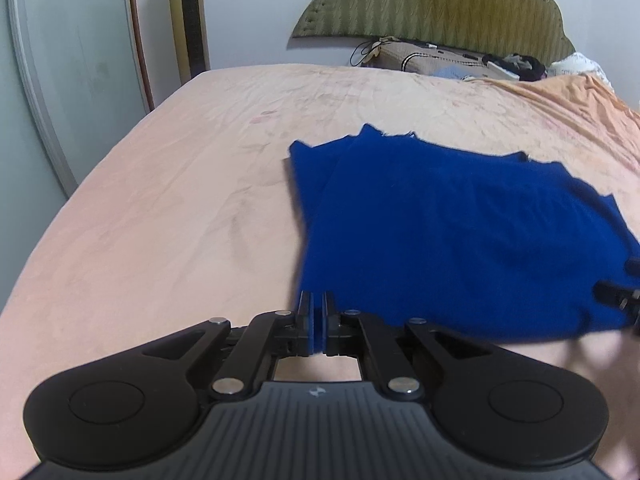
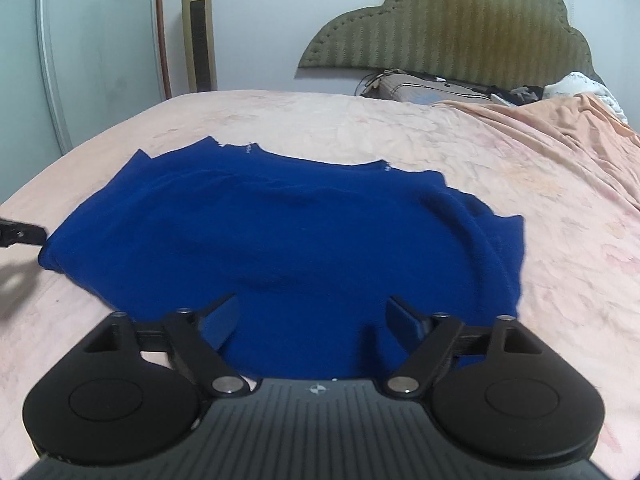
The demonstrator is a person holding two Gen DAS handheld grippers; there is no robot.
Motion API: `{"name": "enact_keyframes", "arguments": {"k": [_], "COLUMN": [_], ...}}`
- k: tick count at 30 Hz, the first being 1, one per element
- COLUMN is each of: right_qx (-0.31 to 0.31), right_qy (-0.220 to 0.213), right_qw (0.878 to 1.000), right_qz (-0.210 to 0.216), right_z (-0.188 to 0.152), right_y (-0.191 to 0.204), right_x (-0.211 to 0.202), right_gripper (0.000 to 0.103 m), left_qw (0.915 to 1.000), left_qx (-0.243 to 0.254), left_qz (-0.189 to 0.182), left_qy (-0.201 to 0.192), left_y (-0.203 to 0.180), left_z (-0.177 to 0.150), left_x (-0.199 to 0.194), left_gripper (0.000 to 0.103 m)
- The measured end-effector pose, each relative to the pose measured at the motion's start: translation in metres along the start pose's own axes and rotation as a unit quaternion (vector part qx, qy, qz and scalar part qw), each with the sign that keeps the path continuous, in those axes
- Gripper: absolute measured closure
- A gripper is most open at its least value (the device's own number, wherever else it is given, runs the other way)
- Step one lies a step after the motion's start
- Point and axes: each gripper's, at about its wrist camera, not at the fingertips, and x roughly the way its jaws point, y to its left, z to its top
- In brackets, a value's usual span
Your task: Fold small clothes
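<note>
Blue garment (image 2: 280, 232) on bed (image 2: 520, 184); left gripper (image 1: 318, 312) jaws pinch corner, right gripper (image 2: 316, 320) jaws spread.

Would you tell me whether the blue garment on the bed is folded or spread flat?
Folded: the blue garment lies doubled on the bed, with two layered edges offset along its far side.

A bed (image 2: 400, 128) with a wrinkled pink sheet fills the room. An olive padded headboard (image 2: 460, 28) meets the pale wall (image 2: 256, 32). A gold tower fan (image 2: 199, 32) stands beside a flowered wardrobe door (image 2: 96, 40).
</note>
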Motion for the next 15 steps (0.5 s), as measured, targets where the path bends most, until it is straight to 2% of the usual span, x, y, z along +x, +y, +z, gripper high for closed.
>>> {"name": "enact_keyframes", "arguments": {"k": [7,9,15], "right_qx": [-0.01,-0.012,-0.015], "right_qy": [0.028,0.031,0.02], "right_qw": [1.0,0.999,1.0], "right_qz": [0.001,-0.001,0.0], "right_z": [-0.012,-0.019,-0.031], "right_y": [0.009,0.009,0.011], "right_x": [0.017,0.02,0.022], "right_gripper": [0.013,0.007,0.0], "left_qw": [0.9998,0.9997,0.9978], "left_qx": [0.003,0.013,0.057], "left_qz": [0.002,0.012,0.03], "left_qy": [0.017,0.019,-0.009], "left_y": [-0.021,-0.025,-0.034], "left_z": [0.002,-0.004,-0.024], "left_x": [0.027,0.033,0.028], "left_gripper": [0.098,0.098,0.097]}}
